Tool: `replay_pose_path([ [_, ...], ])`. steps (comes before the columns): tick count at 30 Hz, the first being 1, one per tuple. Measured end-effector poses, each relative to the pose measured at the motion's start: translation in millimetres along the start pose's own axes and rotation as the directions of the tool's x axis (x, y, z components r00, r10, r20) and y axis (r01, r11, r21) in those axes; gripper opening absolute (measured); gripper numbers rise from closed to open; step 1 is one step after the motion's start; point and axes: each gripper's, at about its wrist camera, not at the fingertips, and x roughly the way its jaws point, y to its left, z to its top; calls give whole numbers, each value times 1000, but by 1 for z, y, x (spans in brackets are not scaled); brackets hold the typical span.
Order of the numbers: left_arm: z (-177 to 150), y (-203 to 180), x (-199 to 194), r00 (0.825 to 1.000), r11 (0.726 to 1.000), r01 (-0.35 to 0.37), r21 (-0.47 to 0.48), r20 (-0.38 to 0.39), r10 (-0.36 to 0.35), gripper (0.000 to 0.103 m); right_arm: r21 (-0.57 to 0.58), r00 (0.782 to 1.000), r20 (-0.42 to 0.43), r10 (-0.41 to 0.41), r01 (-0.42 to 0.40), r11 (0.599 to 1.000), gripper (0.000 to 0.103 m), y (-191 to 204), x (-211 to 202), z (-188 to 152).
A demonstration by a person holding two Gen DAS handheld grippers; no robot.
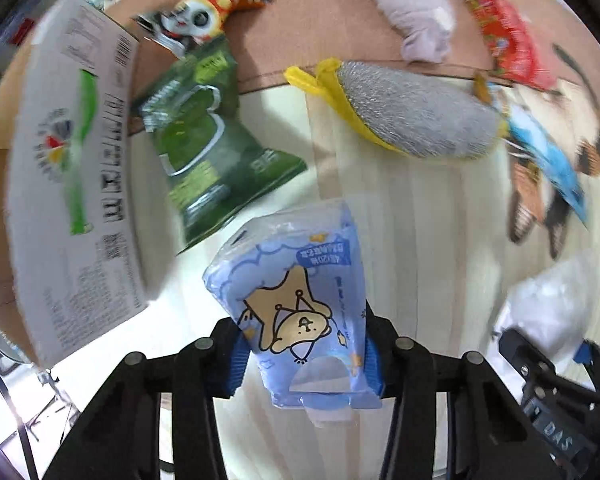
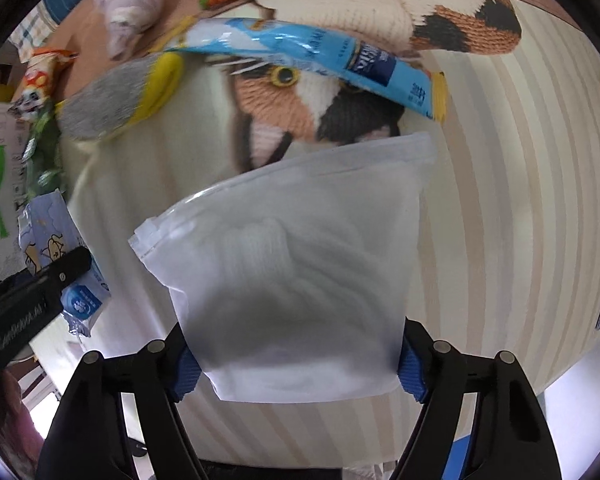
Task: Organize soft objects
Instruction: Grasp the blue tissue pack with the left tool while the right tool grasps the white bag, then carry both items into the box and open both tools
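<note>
My left gripper (image 1: 306, 364) is shut on a blue tissue pack with a bear print (image 1: 296, 304) and holds it above the striped cloth. The pack also shows at the left of the right wrist view (image 2: 56, 248). My right gripper (image 2: 300, 364) is shut on a frosted white zip bag of soft white fabric (image 2: 296, 276), lifted over the striped cloth. That bag shows at the right edge of the left wrist view (image 1: 552, 304).
A white cardboard box (image 1: 72, 184) stands at the left. On the table lie a green snack bag (image 1: 204, 148), a grey-and-yellow scrubber (image 1: 416, 116), a lilac cloth bundle (image 1: 416, 12), a red packet (image 1: 508, 36), a light blue packet (image 2: 320, 52) and a cat-pattern cushion (image 2: 380, 8).
</note>
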Motion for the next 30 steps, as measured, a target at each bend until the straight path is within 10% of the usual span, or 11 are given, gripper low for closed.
replay_pose_path([
  [7,-45,48,-95,980,995,98,-22,175,-92,43,-107,988,73,136,-127,986,79,69,-52,-46],
  [15,0,172,-211,940,977,155,-148,326,-99,43,-290,946,131,297,-250,924,79,205,-163,-15],
  [30,129,342,-97,976,970,212,-121,67,-205,44,-259,990,99,102,-73,963,79,437,-81,82],
])
